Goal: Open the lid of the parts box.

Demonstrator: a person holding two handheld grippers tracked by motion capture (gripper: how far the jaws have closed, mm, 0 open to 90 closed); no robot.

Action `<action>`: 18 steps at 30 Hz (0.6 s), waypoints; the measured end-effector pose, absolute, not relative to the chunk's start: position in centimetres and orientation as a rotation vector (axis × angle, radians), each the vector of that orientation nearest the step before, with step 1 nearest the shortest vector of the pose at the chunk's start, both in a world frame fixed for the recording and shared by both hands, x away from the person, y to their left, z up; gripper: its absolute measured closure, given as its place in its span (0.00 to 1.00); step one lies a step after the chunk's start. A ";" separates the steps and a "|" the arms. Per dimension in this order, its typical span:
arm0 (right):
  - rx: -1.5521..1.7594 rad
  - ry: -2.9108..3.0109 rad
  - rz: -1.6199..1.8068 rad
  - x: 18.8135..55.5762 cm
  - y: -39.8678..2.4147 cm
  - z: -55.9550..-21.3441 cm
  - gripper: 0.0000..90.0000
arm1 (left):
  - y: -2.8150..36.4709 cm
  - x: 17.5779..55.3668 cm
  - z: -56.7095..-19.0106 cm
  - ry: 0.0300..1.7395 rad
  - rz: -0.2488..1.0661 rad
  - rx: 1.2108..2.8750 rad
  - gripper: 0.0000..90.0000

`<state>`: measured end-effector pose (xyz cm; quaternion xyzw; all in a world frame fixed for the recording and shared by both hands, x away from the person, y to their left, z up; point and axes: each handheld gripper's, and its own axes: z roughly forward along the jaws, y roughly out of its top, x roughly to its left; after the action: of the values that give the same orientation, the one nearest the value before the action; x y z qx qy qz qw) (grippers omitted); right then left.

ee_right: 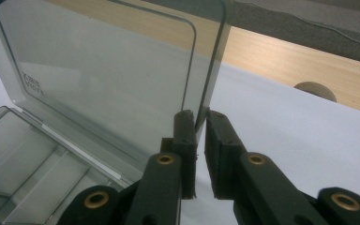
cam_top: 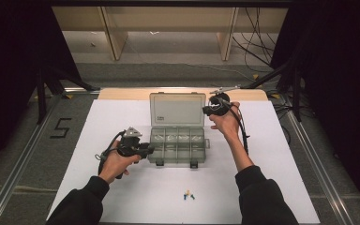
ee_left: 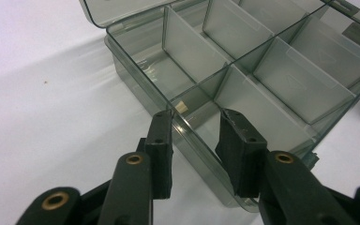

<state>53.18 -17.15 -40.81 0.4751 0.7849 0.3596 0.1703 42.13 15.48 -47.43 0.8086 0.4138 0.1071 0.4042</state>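
Observation:
A clear grey compartment box [cam_top: 201,143] lies mid-table with its lid [cam_top: 177,108] standing up at the back. My left gripper [cam_top: 147,150] is at the box's near left corner. In the left gripper view its jaws [ee_left: 197,115] straddle the box's side wall [ee_left: 136,84]: the left pad touches the outside, the right pad stands inside the compartment, clear of the wall. A small beige piece [ee_left: 182,107] lies in that compartment. My right gripper [cam_top: 206,111] is shut on the lid's right edge; in the right gripper view [ee_right: 199,115] both pads pinch the thin lid [ee_right: 112,70].
A few small blue and yellow pieces [cam_top: 187,194] lie on the white table cover near the front edge. The bare wooden table edge [cam_top: 122,93] runs behind the box. Cables trail on the floor at the back right.

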 end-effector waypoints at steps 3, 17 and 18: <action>1.353 2.241 1.026 53.4 -17.3 -40.9 0.92 | 15.2 42.1 -47.6 1.070 0.260 1.977 0.73; 1.358 2.223 1.049 53.9 -17.3 -41.2 0.92 | 15.3 42.2 -47.6 1.060 0.264 1.997 0.73; 1.358 2.220 1.050 53.9 -17.3 -41.2 0.92 | 15.3 42.2 -47.6 1.060 0.264 1.997 0.73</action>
<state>53.93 -17.25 -41.22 0.4770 0.7800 0.3690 0.1671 42.20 15.32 -47.60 0.7965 0.4227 0.1051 0.4193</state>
